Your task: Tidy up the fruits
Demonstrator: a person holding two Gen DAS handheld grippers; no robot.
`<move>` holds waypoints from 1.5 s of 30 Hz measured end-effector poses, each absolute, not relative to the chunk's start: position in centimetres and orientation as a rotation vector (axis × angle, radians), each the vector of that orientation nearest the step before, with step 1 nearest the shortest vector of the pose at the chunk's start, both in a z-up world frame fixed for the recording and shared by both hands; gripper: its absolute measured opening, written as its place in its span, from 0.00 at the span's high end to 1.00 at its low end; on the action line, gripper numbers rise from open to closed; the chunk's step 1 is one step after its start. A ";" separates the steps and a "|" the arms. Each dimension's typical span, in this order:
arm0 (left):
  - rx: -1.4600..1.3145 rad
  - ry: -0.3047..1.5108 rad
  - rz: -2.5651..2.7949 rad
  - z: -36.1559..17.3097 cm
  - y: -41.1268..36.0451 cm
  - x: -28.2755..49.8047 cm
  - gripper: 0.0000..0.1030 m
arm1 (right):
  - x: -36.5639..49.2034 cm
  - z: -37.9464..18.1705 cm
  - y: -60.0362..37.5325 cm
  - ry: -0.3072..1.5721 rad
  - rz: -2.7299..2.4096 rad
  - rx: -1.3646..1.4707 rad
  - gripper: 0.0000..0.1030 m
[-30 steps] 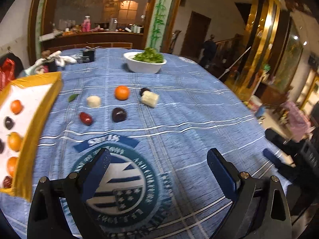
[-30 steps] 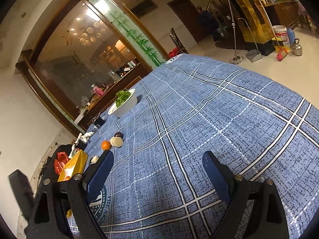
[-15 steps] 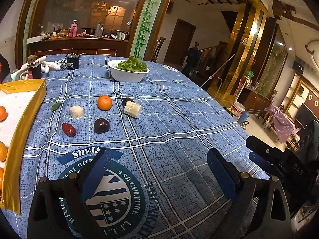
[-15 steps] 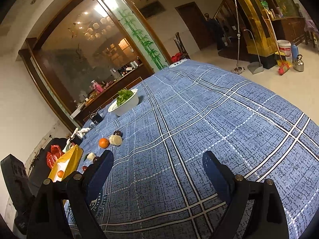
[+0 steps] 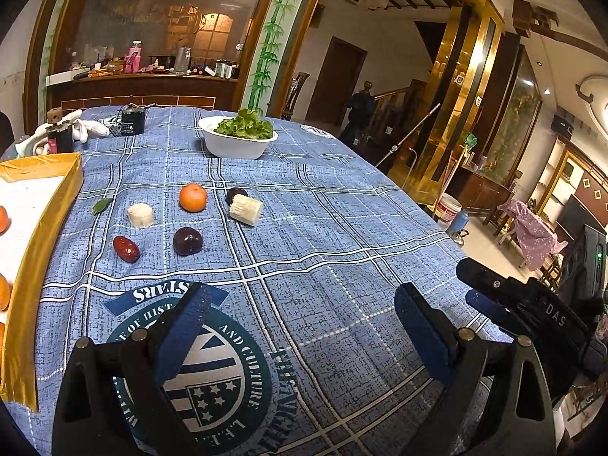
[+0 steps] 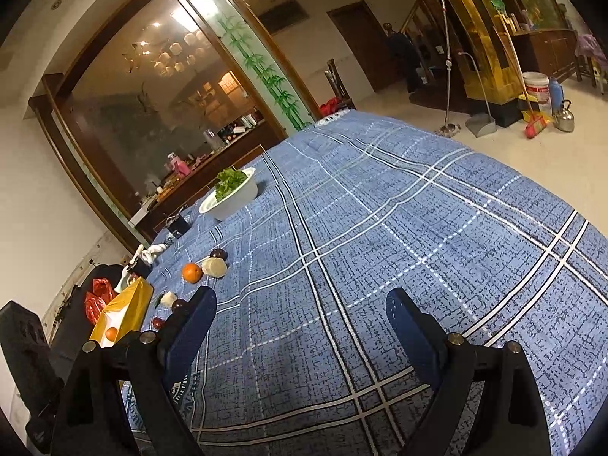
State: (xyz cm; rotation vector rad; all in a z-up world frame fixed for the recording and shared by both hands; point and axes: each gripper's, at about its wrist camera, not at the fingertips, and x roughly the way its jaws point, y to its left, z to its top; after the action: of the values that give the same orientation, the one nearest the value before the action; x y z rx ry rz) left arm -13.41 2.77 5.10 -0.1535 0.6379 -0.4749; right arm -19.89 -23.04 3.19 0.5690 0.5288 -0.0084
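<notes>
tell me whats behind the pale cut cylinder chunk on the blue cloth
A dark round plum-like fruit sits right behind the pale cut cylinder chunk. Only the fruit's upper part shows; its lower front is covered by the chunk.

The bench (image 5: 342,250) carries a blue plaid cloth. At left centre of the left wrist view lie an orange (image 5: 193,197), two dark plums (image 5: 187,241), a red date (image 5: 126,249) and two pale chunks (image 5: 246,209). A white bowl (image 5: 237,146) stands upper centre, a yellow tray (image 5: 45,228) at left edge.

Both wrist cams low, share fruit cluster (image 5: 193,220).
</notes>
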 end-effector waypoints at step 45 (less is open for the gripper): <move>-0.264 0.595 -0.358 10.6 11.1 -17.7 0.06 | -19.2 1.9 -24.2 0.619 -0.052 0.652 0.09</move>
State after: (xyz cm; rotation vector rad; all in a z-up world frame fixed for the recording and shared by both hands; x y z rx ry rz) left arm -17.75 11.13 10.56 -0.2645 0.5948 -0.3582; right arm -19.24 -24.18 1.86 0.6519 0.6195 -0.0524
